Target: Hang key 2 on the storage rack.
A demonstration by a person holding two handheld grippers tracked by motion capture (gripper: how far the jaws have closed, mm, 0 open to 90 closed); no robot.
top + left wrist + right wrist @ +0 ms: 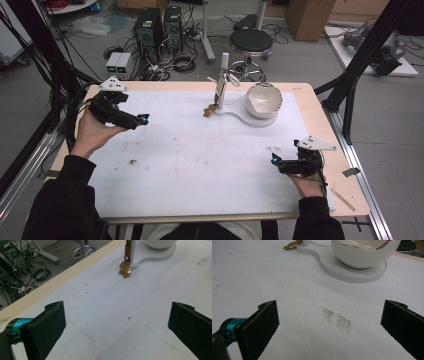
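Keychain charm [125, 269], a small flat golden-brown figure, hangs by a ring and strap from the upright white post [223, 75] of a stand, its long axis running down to the counter [190, 150]. Just beside the post, on the same curved white base [352, 272], sits a glossy white bowl [263, 100] with a jagged rim. Left gripper [131, 120] and right gripper [281, 164] hover well apart from the post, jaws released, holding nothing.

At the top of the left gripper view, the frame edge cuts off the bowl [160, 243] and the stand's post [131, 250].
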